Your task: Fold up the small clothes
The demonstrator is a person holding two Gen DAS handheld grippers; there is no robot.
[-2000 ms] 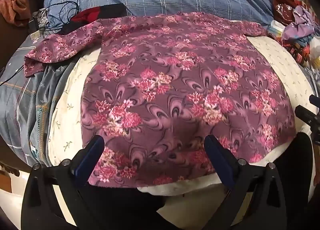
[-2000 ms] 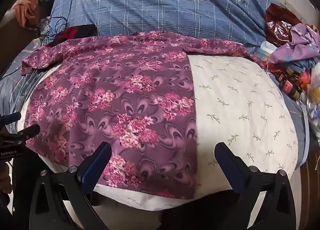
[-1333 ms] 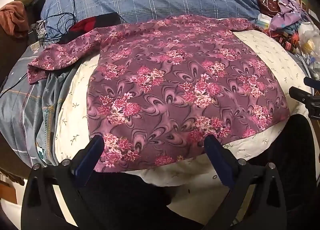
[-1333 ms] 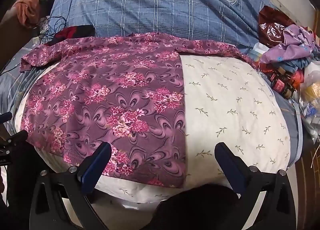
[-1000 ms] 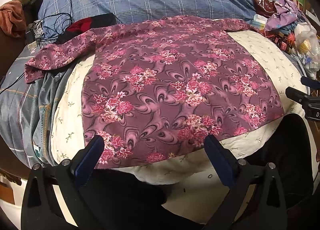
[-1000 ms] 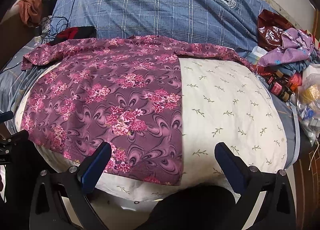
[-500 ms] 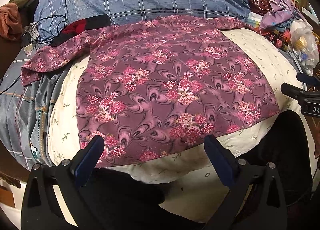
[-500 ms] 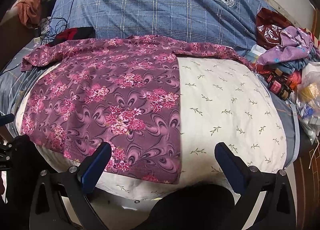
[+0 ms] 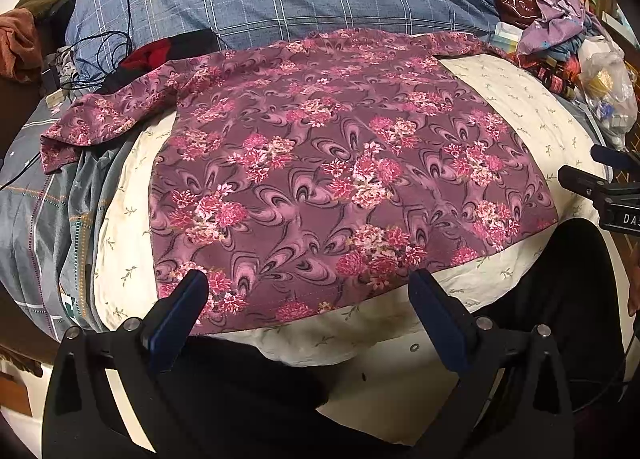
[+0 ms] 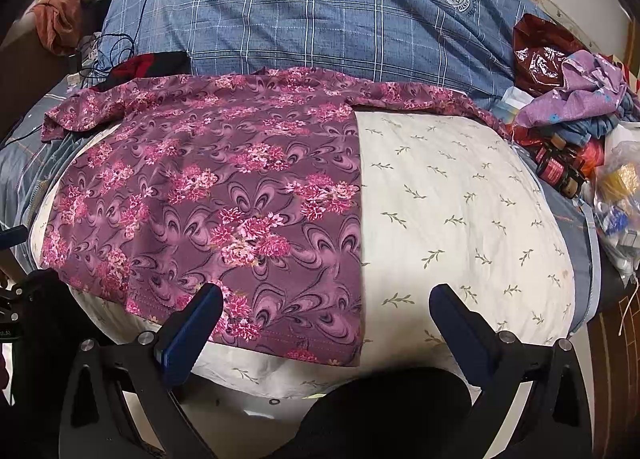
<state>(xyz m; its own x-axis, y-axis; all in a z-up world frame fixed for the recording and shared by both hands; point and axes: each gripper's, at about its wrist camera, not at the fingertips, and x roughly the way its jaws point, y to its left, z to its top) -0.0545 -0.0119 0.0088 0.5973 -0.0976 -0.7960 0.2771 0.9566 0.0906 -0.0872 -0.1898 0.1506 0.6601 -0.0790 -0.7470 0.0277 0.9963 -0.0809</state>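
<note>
A purple floral top (image 9: 340, 179) lies spread flat on a cream leaf-print pillow (image 9: 532, 119), sleeves stretched out to both sides at the far end. In the right wrist view the top (image 10: 224, 203) covers the left half of the pillow (image 10: 460, 211). My left gripper (image 9: 308, 295) is open, hovering just short of the hem with nothing between its fingers. My right gripper (image 10: 326, 309) is open too, over the hem's right corner. The right gripper's tip (image 9: 600, 187) shows at the right edge of the left wrist view.
A blue plaid duvet (image 10: 340, 19) lies behind the top. Crumpled clothes, bottles and a plastic bag (image 10: 580, 127) pile at the right. Black cables (image 9: 92, 55) and dark garments sit at the far left. Grey bedding (image 9: 44, 211) hangs at the left.
Both grippers have drawn back and lifted slightly from the top's hem, staying open. The top lies unmoved on the pillow.
</note>
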